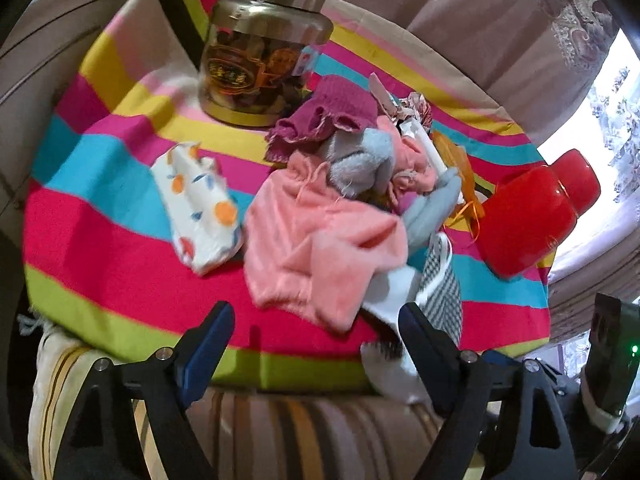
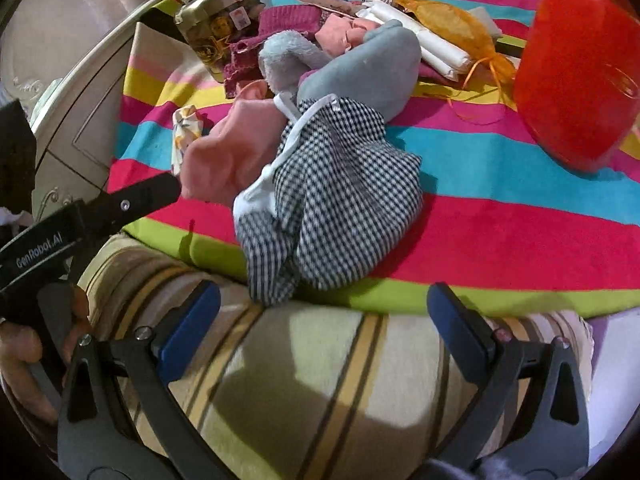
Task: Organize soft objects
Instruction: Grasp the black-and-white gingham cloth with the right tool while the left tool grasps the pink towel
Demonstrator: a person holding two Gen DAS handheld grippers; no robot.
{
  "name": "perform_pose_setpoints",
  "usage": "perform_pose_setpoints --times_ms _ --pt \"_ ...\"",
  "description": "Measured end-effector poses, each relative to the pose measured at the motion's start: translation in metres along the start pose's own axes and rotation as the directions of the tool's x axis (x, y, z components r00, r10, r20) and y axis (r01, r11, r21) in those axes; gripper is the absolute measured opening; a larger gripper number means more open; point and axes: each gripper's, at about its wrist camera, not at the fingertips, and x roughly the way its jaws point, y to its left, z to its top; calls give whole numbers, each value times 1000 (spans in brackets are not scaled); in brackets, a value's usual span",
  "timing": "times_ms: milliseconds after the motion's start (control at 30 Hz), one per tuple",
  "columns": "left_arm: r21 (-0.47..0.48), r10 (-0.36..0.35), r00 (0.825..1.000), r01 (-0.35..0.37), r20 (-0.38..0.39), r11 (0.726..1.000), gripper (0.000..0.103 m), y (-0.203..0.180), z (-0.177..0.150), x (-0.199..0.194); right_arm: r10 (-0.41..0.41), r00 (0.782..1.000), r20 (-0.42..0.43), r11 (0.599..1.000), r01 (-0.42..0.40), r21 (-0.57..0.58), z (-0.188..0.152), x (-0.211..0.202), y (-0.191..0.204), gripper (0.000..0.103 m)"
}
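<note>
- Hovering over the near edge of the striped cloth (image 1: 120, 240): left tool (image 1: 316, 324), jaws wide apart, nothing between them, pads touching nothing.
- Right tool (image 2: 324, 304) likewise spread wide and empty, sitting over the striped cushion (image 2: 320, 360) just short of the cloth's near edge.
- In the right wrist view the left tool shows at the left edge, with a hand (image 2: 24, 356) on its grip.
- Soft pile sits mid-cloth: checked fabric (image 2: 340, 200) nearest the near edge, its lower end hanging over the edge onto the cushion.
- Pink garment (image 1: 316, 248) lies beside and partly over the checked fabric, on its left.
- Grey plush toy (image 1: 360, 160) lies on top of the pink garment, toward the far side.
- Maroon knit piece (image 1: 332, 116) is behind the plush, touching the pile.
- White pouch with orange dots (image 1: 200, 208) lies apart, left of the pile.
- Glass jar with gold lid (image 1: 260, 52) stands near the far edge, behind the maroon knit.
- Red container (image 1: 528, 216) is at the right edge.
- Orange mesh bag (image 2: 452, 24) and white rolled paper (image 2: 424, 48) lie between the pile and the red container.
</note>
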Motion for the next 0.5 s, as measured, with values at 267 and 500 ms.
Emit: perform_pose_setpoints --times_ms 267,500 --pt "-62 -4 997 -1 -78 998 74 7 25 45 5 1000 -21 1000 -5 25 28 30 -2 103" --pt "-94 -26 997 19 -72 995 43 17 28 62 -31 999 -37 999 32 30 44 55 0 103"
